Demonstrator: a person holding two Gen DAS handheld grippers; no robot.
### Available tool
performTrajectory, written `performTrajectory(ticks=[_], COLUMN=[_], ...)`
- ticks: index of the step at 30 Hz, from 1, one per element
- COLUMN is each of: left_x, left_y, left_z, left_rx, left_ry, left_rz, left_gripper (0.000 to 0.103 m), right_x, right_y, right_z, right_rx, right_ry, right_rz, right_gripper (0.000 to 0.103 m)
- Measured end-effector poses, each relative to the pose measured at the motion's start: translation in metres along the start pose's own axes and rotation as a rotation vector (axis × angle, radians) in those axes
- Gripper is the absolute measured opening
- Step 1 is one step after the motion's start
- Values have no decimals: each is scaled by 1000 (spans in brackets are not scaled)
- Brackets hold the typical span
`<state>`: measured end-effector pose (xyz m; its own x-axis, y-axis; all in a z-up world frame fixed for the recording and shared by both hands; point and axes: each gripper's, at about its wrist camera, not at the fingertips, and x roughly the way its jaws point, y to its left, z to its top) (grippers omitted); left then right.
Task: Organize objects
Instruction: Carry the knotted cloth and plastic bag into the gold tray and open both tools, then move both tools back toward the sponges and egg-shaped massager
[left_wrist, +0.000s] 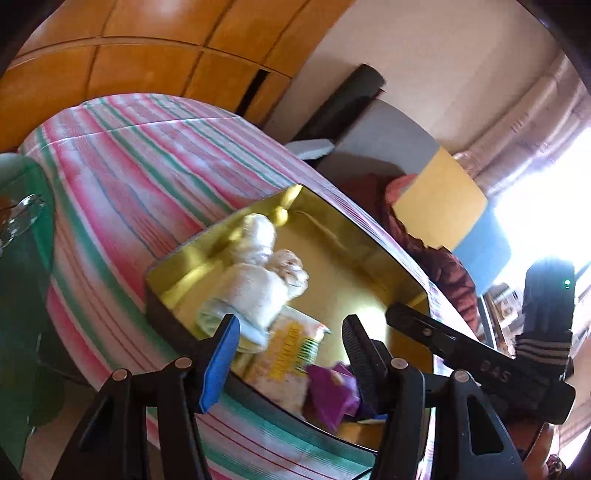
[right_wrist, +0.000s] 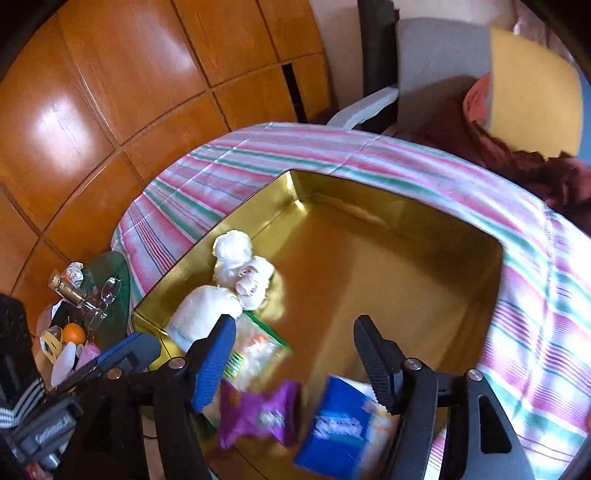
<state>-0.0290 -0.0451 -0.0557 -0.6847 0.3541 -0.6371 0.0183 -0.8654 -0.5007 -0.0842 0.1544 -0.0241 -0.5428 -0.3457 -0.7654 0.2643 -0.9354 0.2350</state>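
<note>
A gold-lined box (right_wrist: 406, 201) lies open on a pink, green and white striped cloth (right_wrist: 535, 295). Along its left side lie white cloth bundles (right_wrist: 232, 258) and a yellow-green packet (right_wrist: 258, 350); a purple packet (right_wrist: 258, 413) rests at the near edge. My right gripper (right_wrist: 295, 328) hangs open over the box's near part. A blurred blue packet (right_wrist: 340, 424) is below its fingers, not pressed by either pad. My left gripper (left_wrist: 291, 343) is open and empty above the box (left_wrist: 369, 251), over the yellow-green packet (left_wrist: 291, 354), with the bundles (left_wrist: 255, 266) just beyond.
A green glass side table (right_wrist: 110, 280) left of the bed holds eyeglasses (right_wrist: 110, 291), a bottle, an orange (right_wrist: 74, 332) and small items. Wooden wardrobe doors (right_wrist: 110, 92) stand behind. A person in a maroon garment (right_wrist: 517, 158) sits beyond the far edge.
</note>
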Motion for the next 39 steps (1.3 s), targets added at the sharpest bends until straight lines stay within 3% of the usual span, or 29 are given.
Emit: performTrajectory(ticks=[6, 13, 22, 29, 35, 37, 39], left_x=[2, 6, 5, 11, 7, 5, 5], left_y=[-29, -62, -102, -123, -137, -140, -141], left_z=[-13, -34, -67, -90, -103, -105, -107], left_rx=[122, 260, 421, 472, 504, 505, 507], left_ry=[26, 68, 116, 188, 188, 186, 190], left_rz=[-54, -126, -217, -264, -289, -295, -298], left_gripper=[59, 59, 59, 59, 59, 59, 59], right_x=[-34, -56, -86, -124, -164, -171, -174], right_y=[-24, -69, -136, -205, -255, -271, -293], right_z=[-24, -61, -115, -143, -133, -125, -117], right_rx=[-11, 34, 132, 275, 349, 356, 389], right_ry=[-42, -31, -9, -41, -173, -206, -207], right_rz=[-78, -163, -278, -386, -519, -574, -604], right_gripper=[71, 71, 71, 71, 72, 82, 83])
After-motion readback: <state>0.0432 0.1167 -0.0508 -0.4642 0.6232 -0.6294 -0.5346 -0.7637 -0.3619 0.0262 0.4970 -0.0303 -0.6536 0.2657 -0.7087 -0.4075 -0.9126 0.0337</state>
